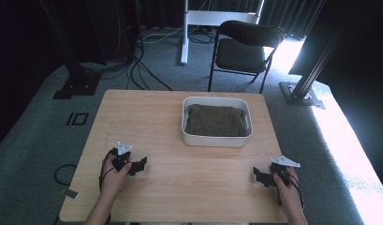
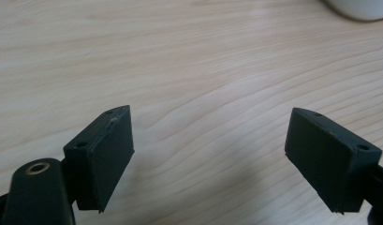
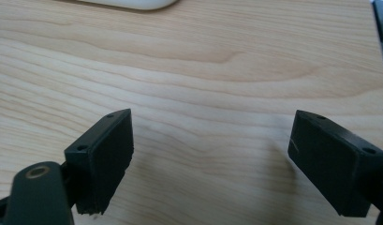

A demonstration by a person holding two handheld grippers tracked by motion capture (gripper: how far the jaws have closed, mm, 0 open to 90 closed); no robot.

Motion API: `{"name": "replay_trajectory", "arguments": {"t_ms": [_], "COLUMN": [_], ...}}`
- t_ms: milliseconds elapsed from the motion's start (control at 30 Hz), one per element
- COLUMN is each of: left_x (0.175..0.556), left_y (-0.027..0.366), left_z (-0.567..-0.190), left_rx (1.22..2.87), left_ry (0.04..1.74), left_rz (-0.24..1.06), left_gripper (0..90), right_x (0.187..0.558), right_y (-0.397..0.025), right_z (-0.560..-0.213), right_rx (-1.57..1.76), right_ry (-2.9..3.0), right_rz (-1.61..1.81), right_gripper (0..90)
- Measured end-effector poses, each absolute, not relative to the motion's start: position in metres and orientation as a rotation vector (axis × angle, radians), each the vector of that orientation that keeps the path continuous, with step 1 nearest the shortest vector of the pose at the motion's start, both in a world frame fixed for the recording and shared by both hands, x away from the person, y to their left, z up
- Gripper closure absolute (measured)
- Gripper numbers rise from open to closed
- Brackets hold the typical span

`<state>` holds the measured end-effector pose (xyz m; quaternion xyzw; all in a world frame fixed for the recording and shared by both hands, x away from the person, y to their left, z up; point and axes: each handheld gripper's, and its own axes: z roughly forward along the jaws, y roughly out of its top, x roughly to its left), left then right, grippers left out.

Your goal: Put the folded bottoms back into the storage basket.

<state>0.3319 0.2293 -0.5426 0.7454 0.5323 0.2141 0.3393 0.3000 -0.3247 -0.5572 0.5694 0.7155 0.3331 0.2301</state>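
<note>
A white tub (image 1: pixel 217 138) sits toward the far right part of the table (image 1: pixel 151 117), and a dark green cloth (image 1: pixel 215 120) lies folded inside it, filling its floor; that cloth looks like the thing to be worked on. Both tools rest on the wood well short of the tub: the left gripper (image 1: pixel 138 165) toward the tub's near left, the right gripper (image 1: pixel 259 176) toward its near right. Each has its jaws spread wide over bare wood, pinching nothing, a stance that seems like readiness to reach forward into the tub from both sides.
</note>
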Motion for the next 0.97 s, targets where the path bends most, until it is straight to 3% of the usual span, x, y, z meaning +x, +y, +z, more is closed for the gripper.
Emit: {"name": "replay_trajectory", "arguments": {"t_ms": [433,967], "left_x": [0.322,0.323], "left_y": [0.263,0.262], "left_z": [-0.551,-0.555], "left_rx": [1.893,1.838], "left_ry": [1.566,1.653], "left_rz": [0.644,0.709], "left_gripper": [17.2,9.6], "right_x": [0.297,0.297], "right_y": [-0.33,-0.33], "right_z": [-0.562,-0.563], "right_rx": [1.608,1.623], "right_ry": [1.909,1.894], "right_rz": [0.849,0.852], "right_gripper": [12.7,12.2]}}
